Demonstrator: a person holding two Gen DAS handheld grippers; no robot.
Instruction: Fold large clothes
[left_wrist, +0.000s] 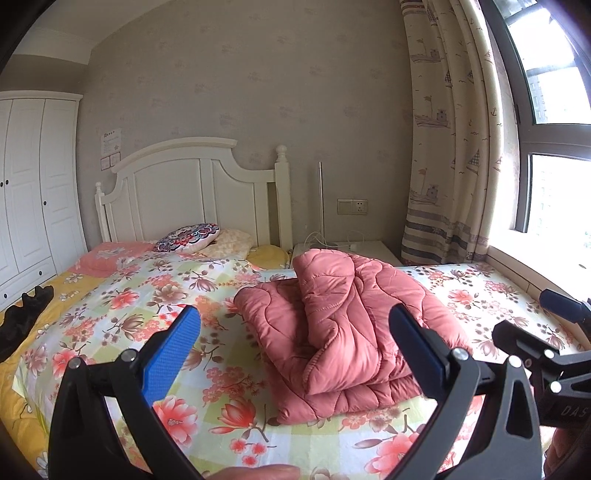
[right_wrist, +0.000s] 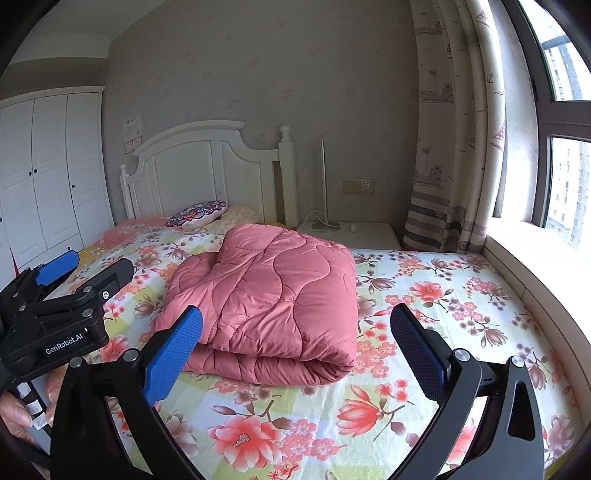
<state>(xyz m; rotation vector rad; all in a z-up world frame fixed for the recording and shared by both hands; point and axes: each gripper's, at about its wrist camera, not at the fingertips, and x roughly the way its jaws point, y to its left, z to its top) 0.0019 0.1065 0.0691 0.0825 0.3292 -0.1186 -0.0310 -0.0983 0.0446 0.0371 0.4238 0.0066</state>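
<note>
A pink quilted padded garment (left_wrist: 343, 332) (right_wrist: 269, 302) lies folded into a thick bundle in the middle of the flowered bed sheet (left_wrist: 155, 295) (right_wrist: 443, 295). My left gripper (left_wrist: 293, 325) hovers open in front of it, blue pads wide apart, holding nothing. My right gripper (right_wrist: 295, 325) is open too, a short way before the bundle's rolled front edge. Each view shows the other gripper at its side: the right gripper (left_wrist: 546, 325) and the left gripper (right_wrist: 85, 266), both apart from the garment.
A black garment (left_wrist: 22, 321) lies at the bed's left edge. Pillows (left_wrist: 188, 238) rest against the white headboard (left_wrist: 192, 184). A white nightstand (right_wrist: 351, 232) with a lamp pole and cables stands beside the bed, a wardrobe (left_wrist: 33, 184) left, curtain and window ledge (right_wrist: 535, 251) right.
</note>
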